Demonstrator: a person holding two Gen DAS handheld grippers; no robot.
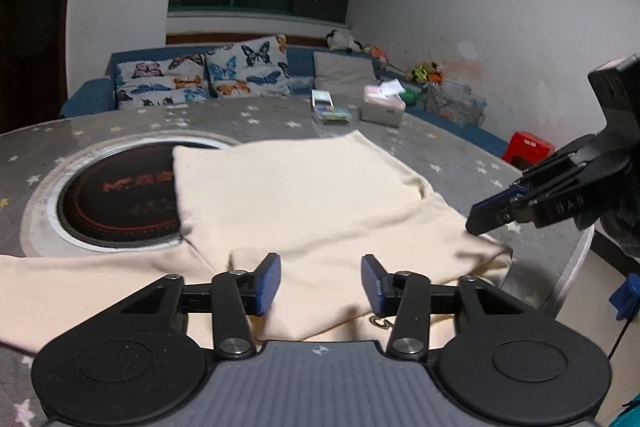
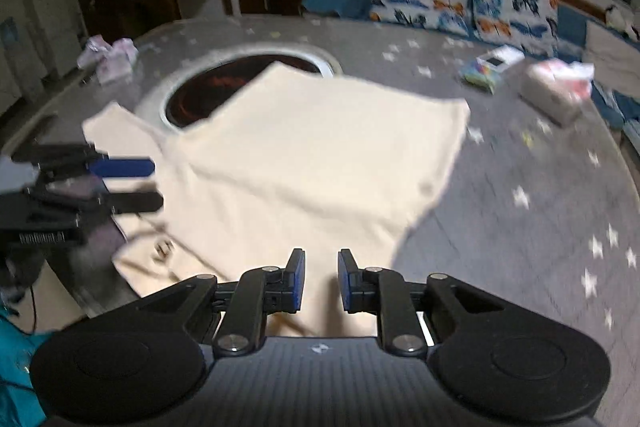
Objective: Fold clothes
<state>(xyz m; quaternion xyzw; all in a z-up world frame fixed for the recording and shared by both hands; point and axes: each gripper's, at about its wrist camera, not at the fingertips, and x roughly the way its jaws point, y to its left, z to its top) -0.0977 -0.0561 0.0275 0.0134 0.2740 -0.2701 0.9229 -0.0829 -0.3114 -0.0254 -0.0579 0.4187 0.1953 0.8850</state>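
Cream shirt spread on the grey star-patterned table, partly over the round dark hotplate ahead and to the left of the left gripper. Right sleeve already lying across the body of the shirt, just ahead of the left gripper's blue pads; left sleeve reaching outward beyond that gripper as seen from the right wrist. Collar end with its small label close below the left gripper, hem at the far side. Left gripper spread wide, nothing between its pads, hovering over the near edge of the cloth. Right gripper parted by a narrower gap, cloth showing below the gap but no pinch evident; from the left wrist view its tips look nearly together, low by the shirt's right edge. Judged roughly part-folded: one sleeve in, other sleeve out, body at full length. Tissue box and small packets far ahead, well apart from the shirt
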